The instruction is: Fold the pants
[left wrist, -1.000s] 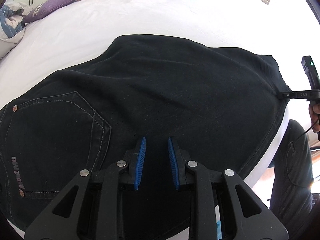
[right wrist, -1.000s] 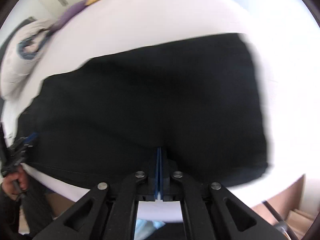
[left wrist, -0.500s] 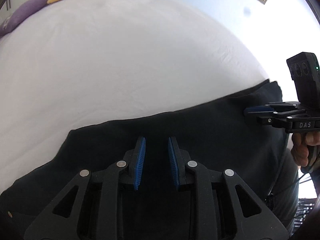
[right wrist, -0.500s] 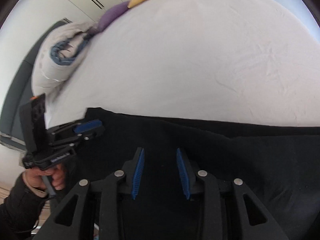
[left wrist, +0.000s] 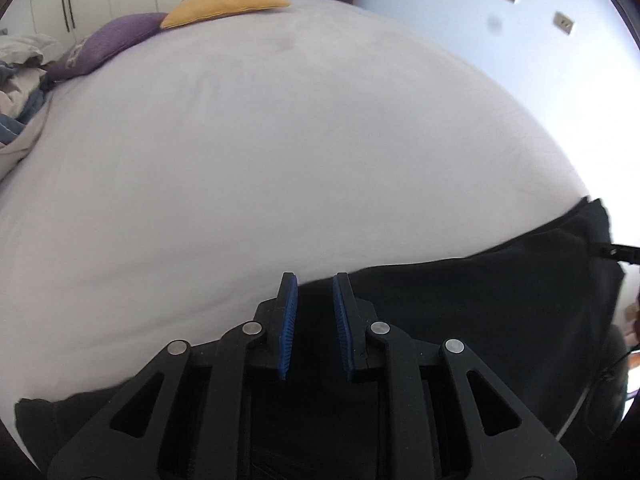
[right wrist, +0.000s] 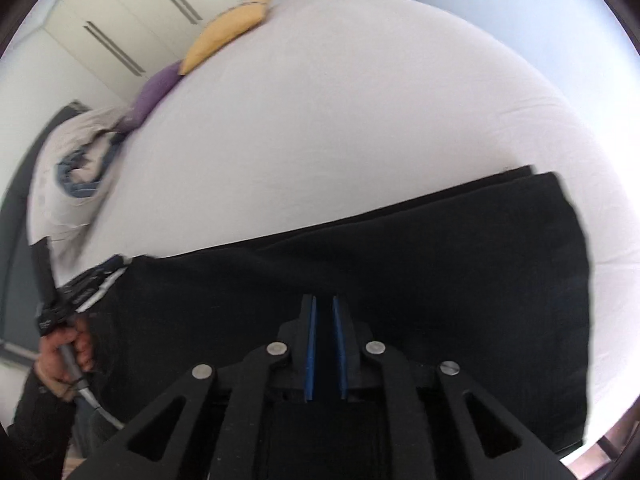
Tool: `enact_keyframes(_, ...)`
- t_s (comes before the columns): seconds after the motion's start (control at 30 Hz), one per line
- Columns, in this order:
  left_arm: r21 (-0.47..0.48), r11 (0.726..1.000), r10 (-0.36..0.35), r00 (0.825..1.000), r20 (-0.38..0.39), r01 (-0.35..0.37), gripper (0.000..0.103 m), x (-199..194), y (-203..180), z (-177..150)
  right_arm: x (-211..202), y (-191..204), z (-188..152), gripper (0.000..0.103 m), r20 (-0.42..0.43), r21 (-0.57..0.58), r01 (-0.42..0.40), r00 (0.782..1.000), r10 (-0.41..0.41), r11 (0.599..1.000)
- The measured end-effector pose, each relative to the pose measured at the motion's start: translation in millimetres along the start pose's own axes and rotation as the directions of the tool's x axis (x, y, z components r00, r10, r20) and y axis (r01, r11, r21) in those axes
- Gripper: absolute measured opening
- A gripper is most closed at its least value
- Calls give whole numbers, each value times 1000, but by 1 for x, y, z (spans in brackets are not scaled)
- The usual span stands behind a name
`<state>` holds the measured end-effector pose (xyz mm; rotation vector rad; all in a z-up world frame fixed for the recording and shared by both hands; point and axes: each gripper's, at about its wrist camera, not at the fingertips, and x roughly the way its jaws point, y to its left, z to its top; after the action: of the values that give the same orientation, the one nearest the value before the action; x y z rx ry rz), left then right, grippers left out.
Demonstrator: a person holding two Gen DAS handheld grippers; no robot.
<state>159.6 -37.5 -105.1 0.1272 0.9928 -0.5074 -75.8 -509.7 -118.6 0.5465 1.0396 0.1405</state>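
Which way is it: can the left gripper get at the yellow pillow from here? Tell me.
Probably not as things stand. The yellow pillow lies at the far end of the bed, while the left gripper, jaws closing on nothing, hangs over the black pants at the near edge.

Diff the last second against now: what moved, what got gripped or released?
Both cameras swung up off the pants toward bare bed. Right gripper, shut a second ago, opened and is closing again, nothing visibly clamped. Left gripper is closing slightly, empty. Pants and pillows unmoved.

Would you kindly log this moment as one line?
pants: flat on bed | left tongs: closing, empty | right tongs: closing, empty
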Motion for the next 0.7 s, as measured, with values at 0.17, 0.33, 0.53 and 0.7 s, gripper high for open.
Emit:
enact_keyframes(0.17, 81, 995, -62, 998, -17, 63, 19, -19, -48, -43, 32, 60, -43, 42, -180, -111, -205, 966, 183, 973)
enact_keyframes(0.33, 32, 998, -45, 997, -59, 47, 19, -26, -22, -115, 31, 4, -60, 0, -193, 61, -110, 974, 120, 992)
enact_keyframes(0.53, -80, 995, -58, 998, -20, 56, 19, -65, 13, -165, -44, -71, -70, 0, -68, 170, 93, 994, -82, 981)
enact_keyframes(0.7, -85, 996, -6, 1000, -18, 4, 19, -97, 17, -196, -129, -140, -85, 17, 129, 381, 117, 975, -178, 917)
